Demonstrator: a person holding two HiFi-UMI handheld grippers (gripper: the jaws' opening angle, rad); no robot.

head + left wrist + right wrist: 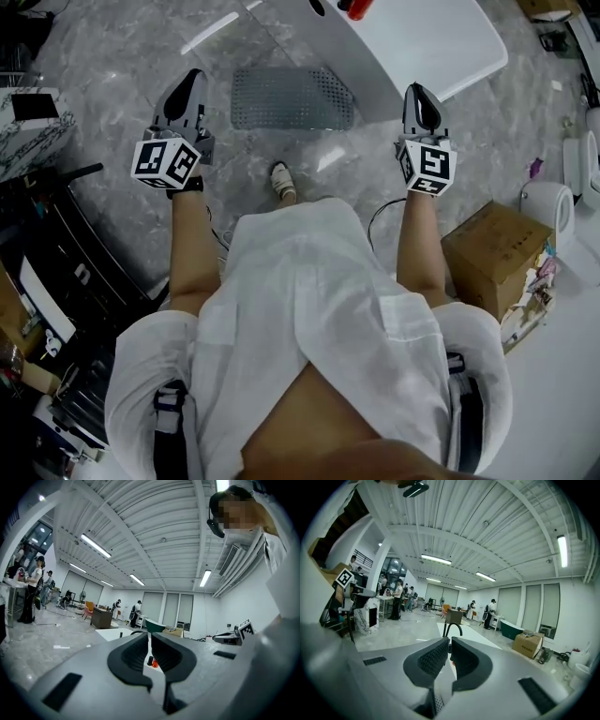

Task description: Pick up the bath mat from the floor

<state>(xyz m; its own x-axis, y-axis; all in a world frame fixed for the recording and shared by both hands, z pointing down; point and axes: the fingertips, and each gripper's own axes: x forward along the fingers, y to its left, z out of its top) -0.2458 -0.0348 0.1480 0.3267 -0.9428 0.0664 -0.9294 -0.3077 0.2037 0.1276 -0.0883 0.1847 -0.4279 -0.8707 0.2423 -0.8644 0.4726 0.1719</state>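
Bath mat (292, 97) lies untouched on the floor (122, 75) at 12 o'clock. Left gripper (194, 79) and right gripper (416, 91) hover with jaws together, apparently empty; pickup not yet begun.

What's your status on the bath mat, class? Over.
Left tool, right tool both shut, empty. Bath mat flat on floor, untouched. White fixture crowds its right edge.

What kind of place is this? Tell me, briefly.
Probably a mock bathroom set in a large open hall: a grey bath mat lies by a white bathtub, while the right gripper view shows ceiling strip lights and people at distant tables.
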